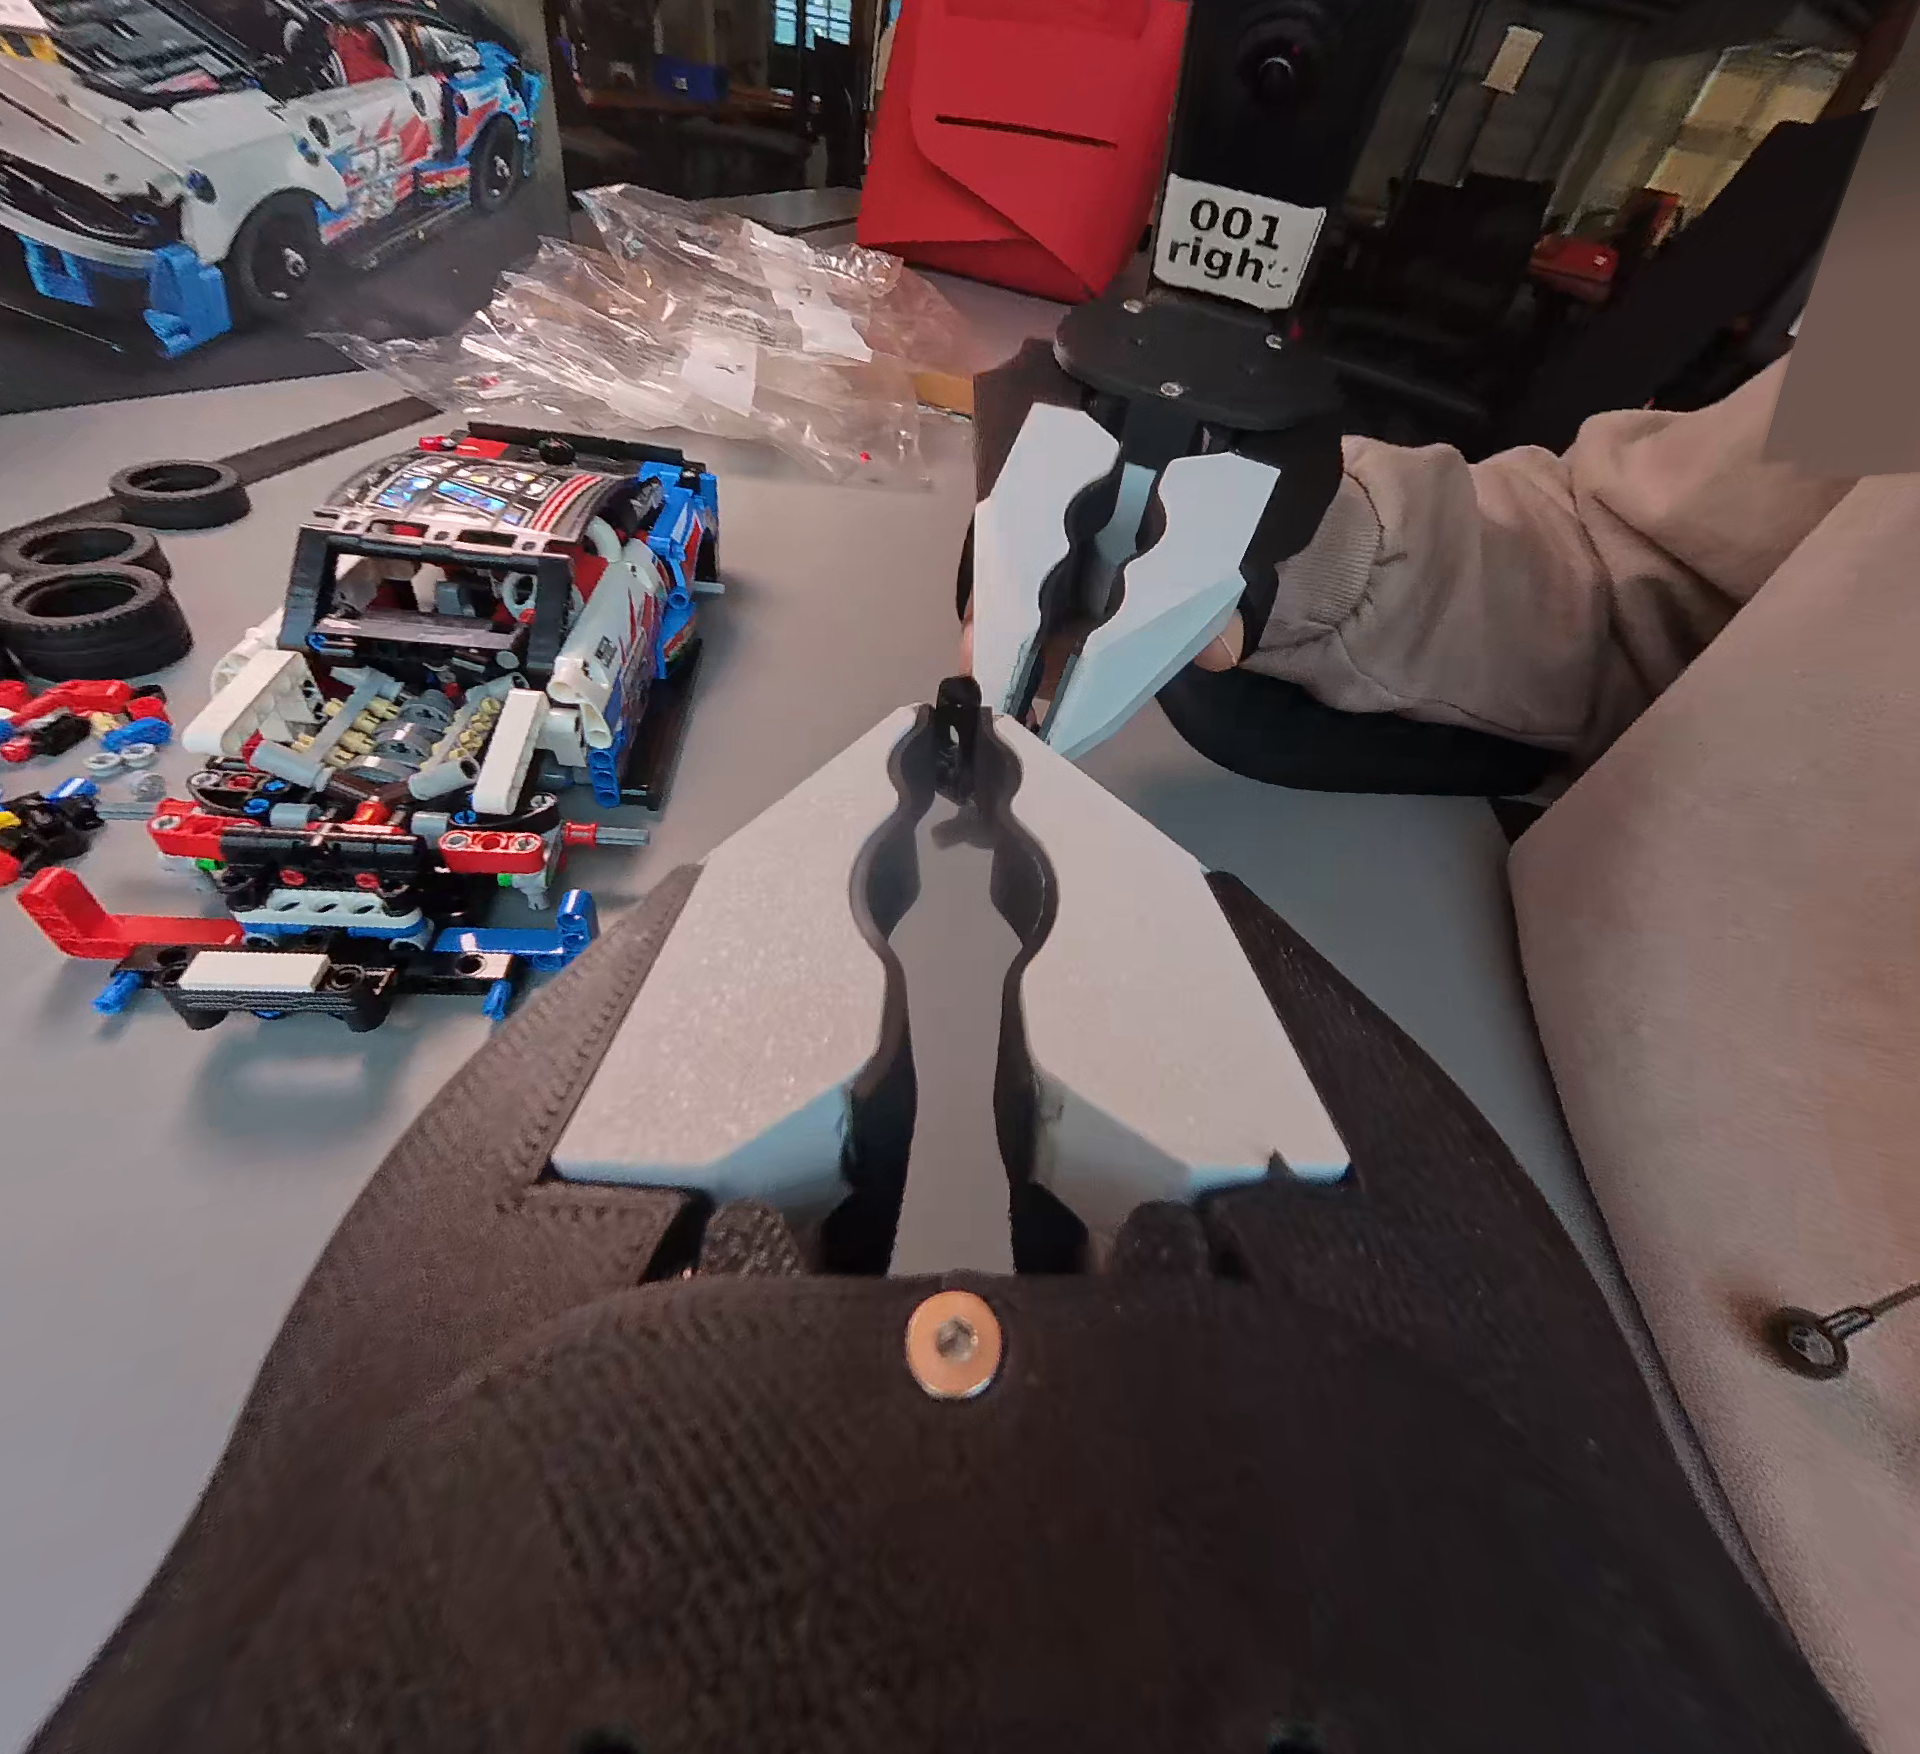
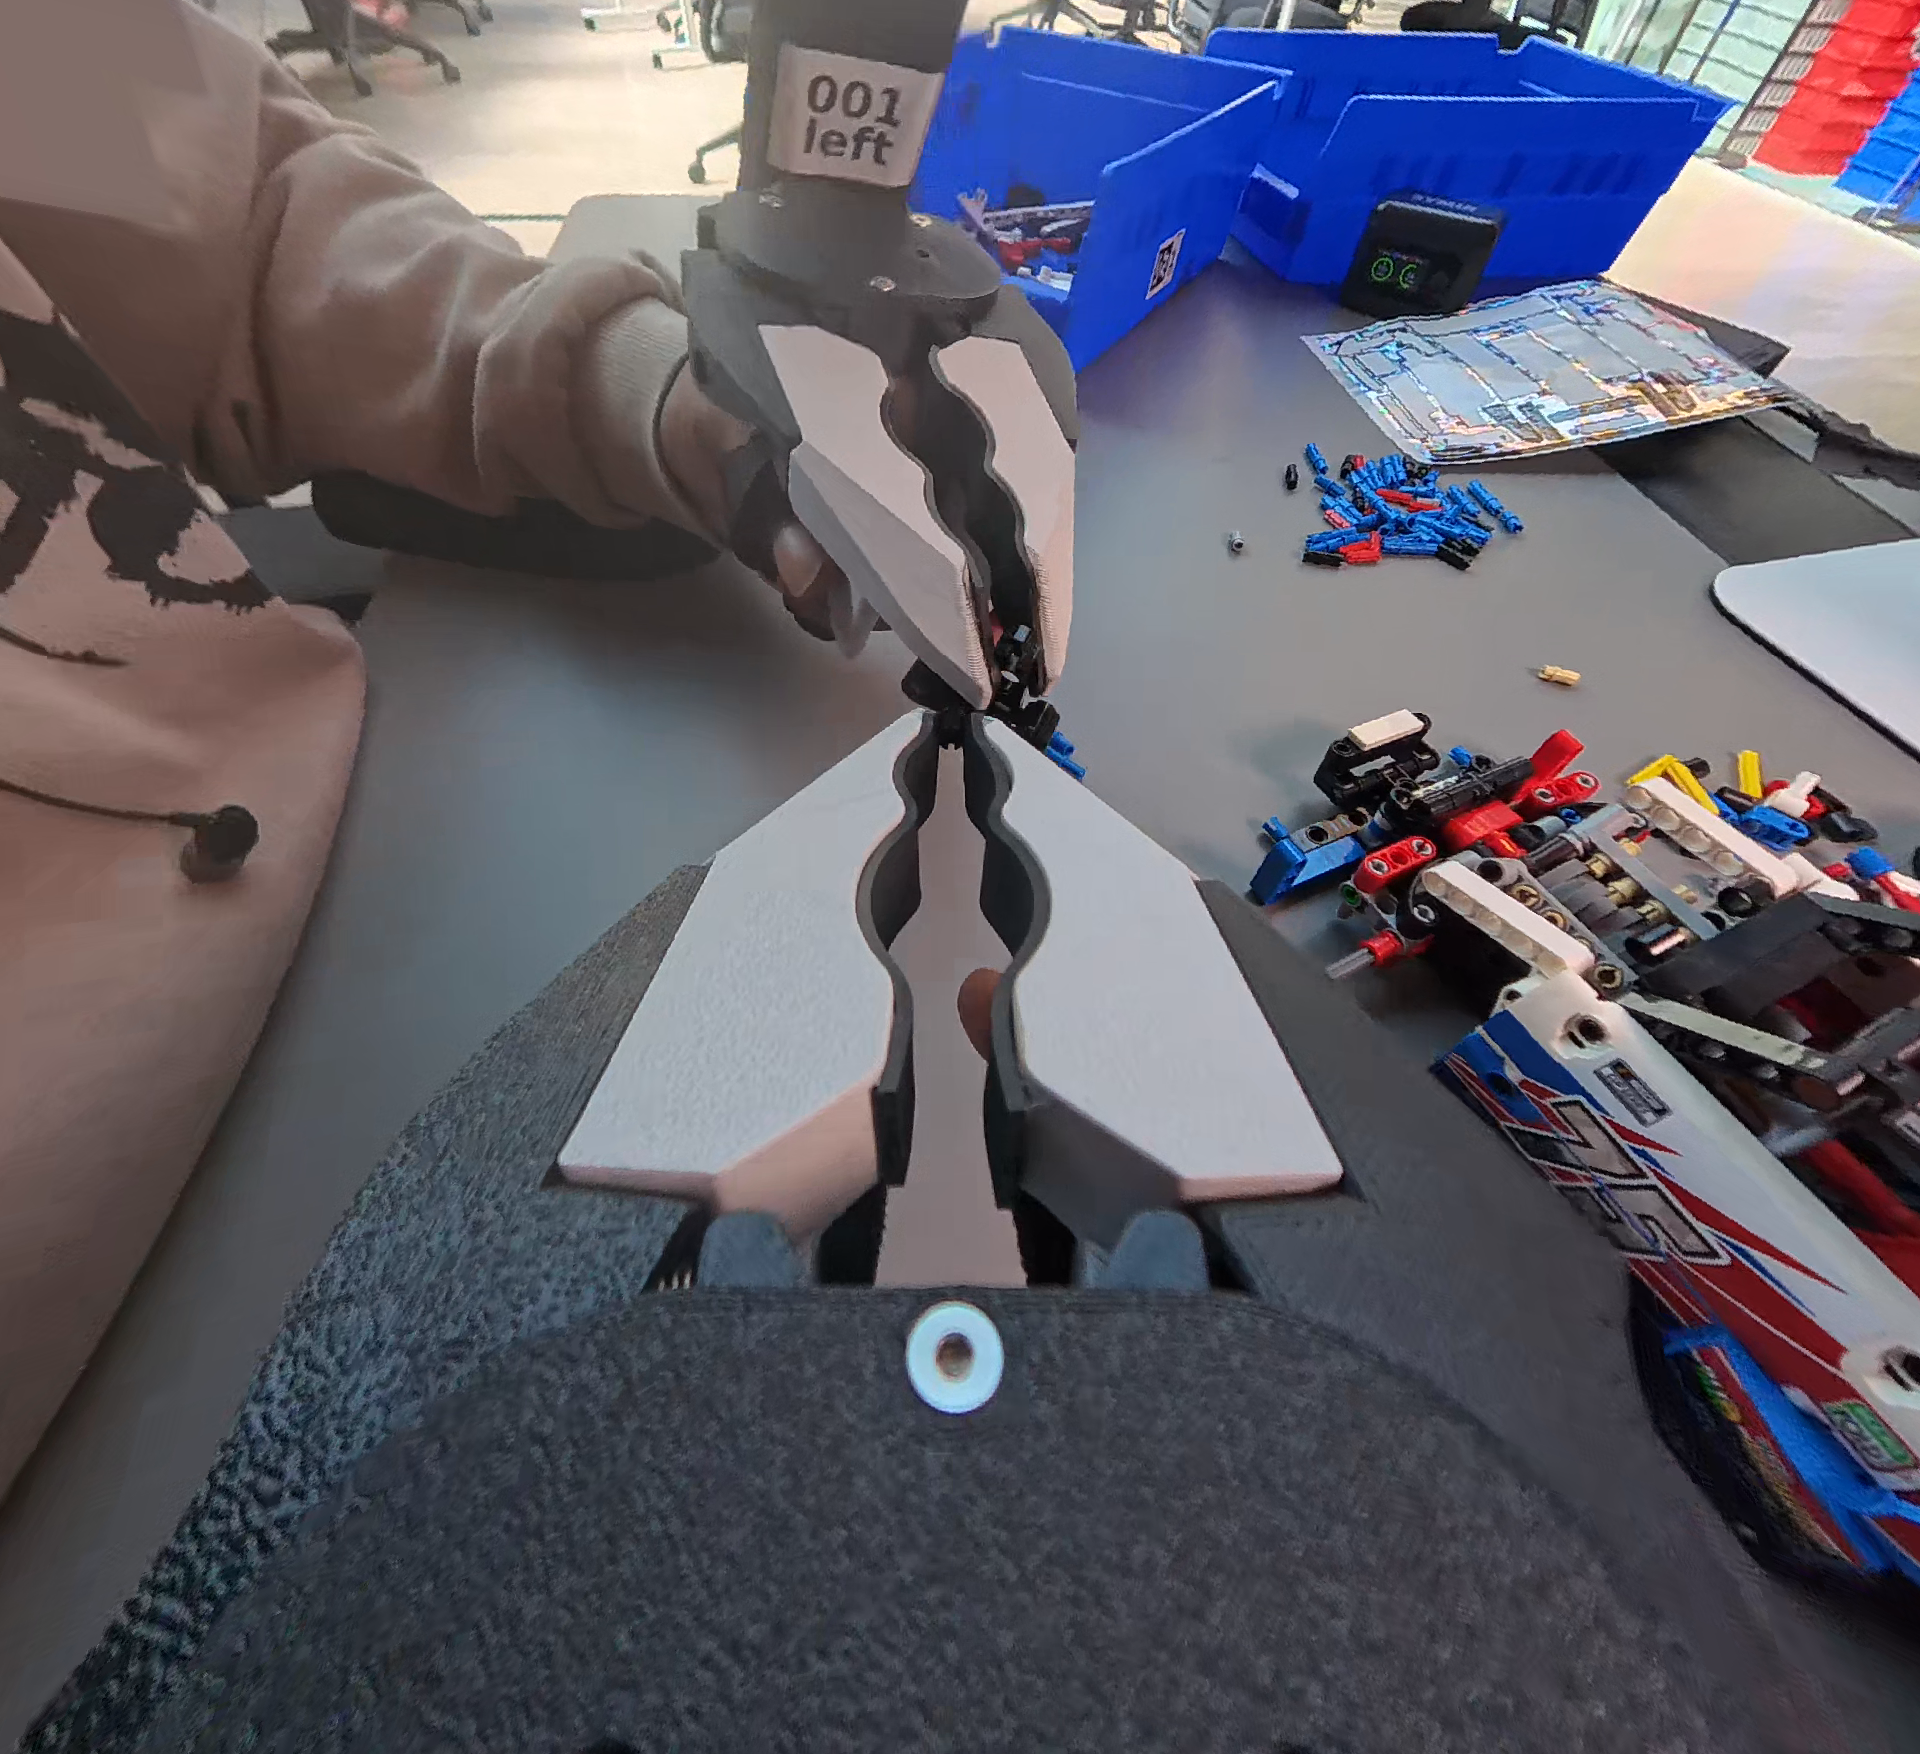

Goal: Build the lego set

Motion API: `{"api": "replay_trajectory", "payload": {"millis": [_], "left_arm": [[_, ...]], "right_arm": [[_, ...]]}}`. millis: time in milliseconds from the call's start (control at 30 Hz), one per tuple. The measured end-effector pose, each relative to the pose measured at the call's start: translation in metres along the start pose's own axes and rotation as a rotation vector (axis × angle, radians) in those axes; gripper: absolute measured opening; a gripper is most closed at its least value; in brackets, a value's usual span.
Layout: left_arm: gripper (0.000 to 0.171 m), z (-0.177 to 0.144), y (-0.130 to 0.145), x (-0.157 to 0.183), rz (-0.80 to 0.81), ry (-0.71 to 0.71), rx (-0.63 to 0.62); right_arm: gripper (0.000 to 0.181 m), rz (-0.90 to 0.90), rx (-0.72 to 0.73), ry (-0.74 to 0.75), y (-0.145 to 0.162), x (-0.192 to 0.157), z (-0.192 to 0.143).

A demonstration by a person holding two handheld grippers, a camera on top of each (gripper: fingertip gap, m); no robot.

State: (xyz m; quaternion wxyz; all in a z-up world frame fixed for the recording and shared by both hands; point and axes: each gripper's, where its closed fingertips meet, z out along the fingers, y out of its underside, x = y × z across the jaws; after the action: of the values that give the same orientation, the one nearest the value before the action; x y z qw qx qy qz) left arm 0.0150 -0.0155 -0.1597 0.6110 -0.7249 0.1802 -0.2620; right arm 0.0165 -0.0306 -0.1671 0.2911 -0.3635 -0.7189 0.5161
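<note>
Two grey-padded grippers meet tip to tip above the dull grey tabletop. Clamped in the tips of the left gripper is a small black lego connector piece, which pokes out past the pads; the right gripper has its tips pinched together on what looks like a thin black pin at the same joint, though the thing it grips is too small to name with confidence. To seat the part well, I judge the two pieces should be lined up along one axis and pressed straight together, with both grips held firm so nothing twists out. Off to the side stands the partly built white, blue and red lego race car, its engine bay open and its nose unfinished, well apart from the grippers. Black rubber tyres lie near it, with a scatter of small blue, red and black pins farther off, a flat printed instruction sheet, crumpled clear plastic bags and blue plastic bins. How the held pieces mate is hidden behind the pads, and a blue bit just beyond them is unclear.
</note>
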Motion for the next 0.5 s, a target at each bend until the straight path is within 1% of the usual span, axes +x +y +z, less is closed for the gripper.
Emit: {"api": "replay_trajectory", "payload": {"millis": [67,167,200,267,333,400,433,467,500], "left_arm": [[0.005,-0.004,-0.007,-0.009,-0.009,-0.052,0.039],[0.005,-0.011,-0.018,-0.018,-0.066,-0.094,0.106],[0.005,-0.012,-0.02,-0.02,-0.104,-0.098,0.123],[0.005,-0.013,-0.021,-0.023,-0.202,-0.08,0.154],[0.006,-0.012,-0.019,-0.026,-0.286,-0.061,0.162],[0.006,-0.008,-0.011,-0.024,-0.387,-0.004,0.127],[0.006,-0.006,-0.005,-0.025,-0.444,0.012,0.1],[0.006,-0.004,0.003,-0.024,-0.483,0.023,0.063],[0.006,-0.001,0.014,-0.019,-0.506,0.051,-0.004]], "right_arm": [[0.003,0.099,0.063,0.042,-0.007,0.006,0.004],[0.002,0.244,0.189,0.105,-0.018,0.015,0.009],[0.002,0.264,0.21,0.124,-0.021,0.017,0.009],[0.002,0.243,0.224,0.16,-0.023,0.02,0.01],[0.002,0.225,0.203,0.162,-0.022,0.021,0.009],[0.002,0.227,0.187,0.153,-0.019,0.024,0.005],[0.002,0.22,0.143,0.134,-0.014,0.023,0.005],[0.003,0.203,0.102,0.129,-0.008,0.024,0.004],[0.002,0.183,0.076,0.143,-0.004,0.027,0.002]]}}
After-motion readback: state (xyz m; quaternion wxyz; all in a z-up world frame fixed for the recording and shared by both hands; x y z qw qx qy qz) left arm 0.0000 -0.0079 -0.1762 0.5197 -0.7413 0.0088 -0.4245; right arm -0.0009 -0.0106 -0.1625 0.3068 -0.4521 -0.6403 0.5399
